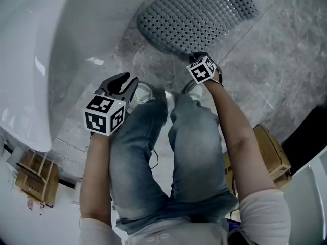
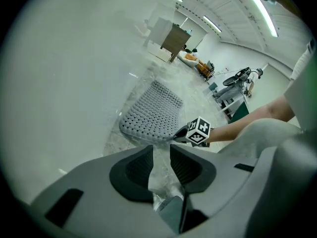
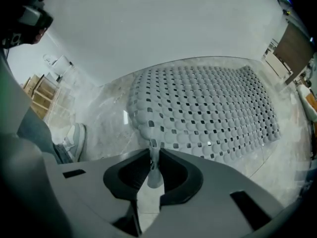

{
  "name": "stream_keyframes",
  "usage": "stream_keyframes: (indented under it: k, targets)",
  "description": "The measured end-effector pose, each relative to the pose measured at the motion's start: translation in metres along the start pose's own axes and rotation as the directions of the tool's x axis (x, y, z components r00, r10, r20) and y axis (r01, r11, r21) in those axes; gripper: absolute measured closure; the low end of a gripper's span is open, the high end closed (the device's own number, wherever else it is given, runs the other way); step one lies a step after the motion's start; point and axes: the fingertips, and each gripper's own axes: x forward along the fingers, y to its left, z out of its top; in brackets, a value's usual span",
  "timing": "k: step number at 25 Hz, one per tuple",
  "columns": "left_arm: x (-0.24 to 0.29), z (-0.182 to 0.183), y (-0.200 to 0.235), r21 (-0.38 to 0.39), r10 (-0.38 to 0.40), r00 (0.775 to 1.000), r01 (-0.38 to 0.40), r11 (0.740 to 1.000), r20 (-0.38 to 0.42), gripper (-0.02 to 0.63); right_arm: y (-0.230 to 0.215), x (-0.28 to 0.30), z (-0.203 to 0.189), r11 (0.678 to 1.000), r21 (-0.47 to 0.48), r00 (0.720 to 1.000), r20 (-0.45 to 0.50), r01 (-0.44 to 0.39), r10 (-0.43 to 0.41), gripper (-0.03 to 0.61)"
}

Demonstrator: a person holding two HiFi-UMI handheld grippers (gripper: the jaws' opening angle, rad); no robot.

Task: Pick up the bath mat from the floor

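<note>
The grey bath mat, dotted with small holes, lies flat on the marble floor beside the tub. My right gripper is down at its near edge. In the right gripper view the pads of this gripper pinch a lifted fold of the mat's rim. My left gripper hovers over bare floor, short of the mat's near left corner. Seen in its own view, the left gripper stands open with only floor between its pads. The mat and the right gripper lie ahead of it.
A white bathtub curves along the left. The person's shoes stand just behind the mat. A cardboard box sits at the right, and a wooden rack at the lower left.
</note>
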Motion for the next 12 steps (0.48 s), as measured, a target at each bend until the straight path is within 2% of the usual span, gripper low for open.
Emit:
stream_keyframes:
  k: [5, 8, 12]
  targets:
    - [-0.025, -0.002, -0.014, -0.069, 0.02, 0.999, -0.017, 0.997, 0.042, 0.551, 0.013, -0.045, 0.009, 0.996, 0.086, 0.998, 0.05, -0.027, 0.023, 0.5]
    - [-0.038, -0.01, -0.025, -0.084, 0.05, 0.998, -0.047, 0.995, 0.026, 0.585, 0.026, -0.069, 0.01, 0.995, 0.085, 0.997, 0.062, -0.048, 0.043, 0.5]
    - [-0.06, -0.025, -0.043, -0.094, 0.058, 0.998, -0.058, 0.994, 0.0, 0.594, 0.047, -0.099, 0.007, 0.992, 0.103, 0.995, 0.068, -0.079, 0.072, 0.502]
